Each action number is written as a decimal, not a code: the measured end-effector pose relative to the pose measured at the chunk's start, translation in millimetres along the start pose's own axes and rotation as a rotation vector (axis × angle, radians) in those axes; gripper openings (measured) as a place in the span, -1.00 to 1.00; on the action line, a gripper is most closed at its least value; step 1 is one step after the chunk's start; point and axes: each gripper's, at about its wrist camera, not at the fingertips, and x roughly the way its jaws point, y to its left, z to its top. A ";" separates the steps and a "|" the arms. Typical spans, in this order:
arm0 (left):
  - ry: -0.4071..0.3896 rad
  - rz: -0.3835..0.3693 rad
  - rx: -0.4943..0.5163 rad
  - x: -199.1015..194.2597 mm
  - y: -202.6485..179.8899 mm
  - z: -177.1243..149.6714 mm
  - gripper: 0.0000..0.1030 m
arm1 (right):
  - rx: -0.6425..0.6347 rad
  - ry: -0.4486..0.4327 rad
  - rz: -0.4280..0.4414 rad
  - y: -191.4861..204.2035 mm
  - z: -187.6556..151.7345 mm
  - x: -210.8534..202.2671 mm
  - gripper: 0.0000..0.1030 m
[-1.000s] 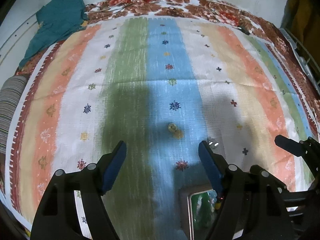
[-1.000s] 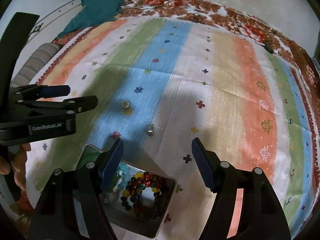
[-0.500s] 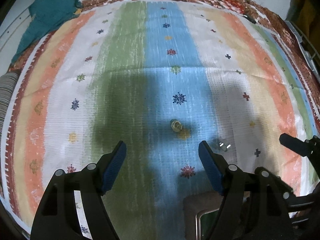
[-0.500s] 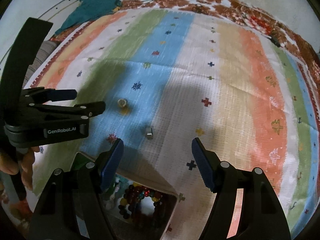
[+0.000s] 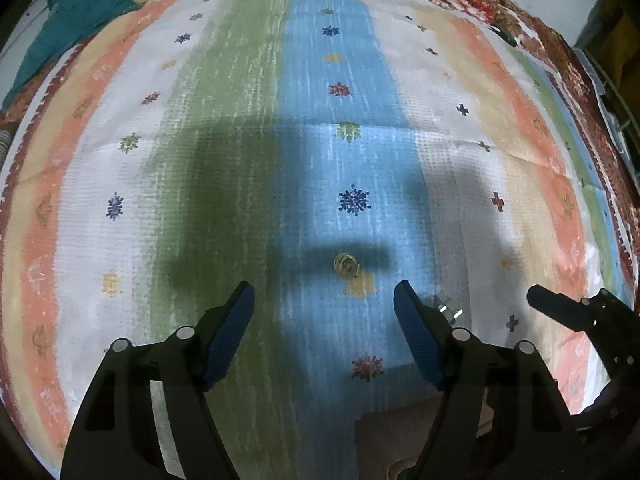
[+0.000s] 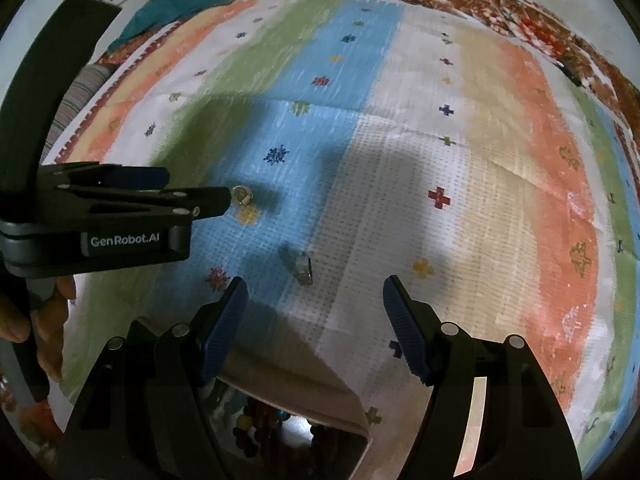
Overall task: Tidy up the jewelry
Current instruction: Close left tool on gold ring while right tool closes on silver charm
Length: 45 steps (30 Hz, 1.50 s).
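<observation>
Rings sit closer now: both tongs have dropped toward the striped bedspread. Left tongs, nothing between them, are closing just below the gold ring at frame centre. Right tongs stay spread below the silver ring. Pickups look imminent; the jewelry box waits at the bottom edge.

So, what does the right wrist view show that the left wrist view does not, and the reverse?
Only the right wrist view: beads in the box, a hand holding the left tongs seen from the side, and a striped pillow.
Only the left wrist view: the tip of the right tongs at the right edge.
Both: the striped cloth, the gold ring on the blue stripe, the silver ring on the white stripe, and the teal cloth at the far left corner. No tongs hold anything.
</observation>
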 end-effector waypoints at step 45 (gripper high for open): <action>0.055 0.030 0.036 31.2 -12.7 16.0 -0.68 | -0.020 0.091 0.043 5.3 8.7 39.1 -0.81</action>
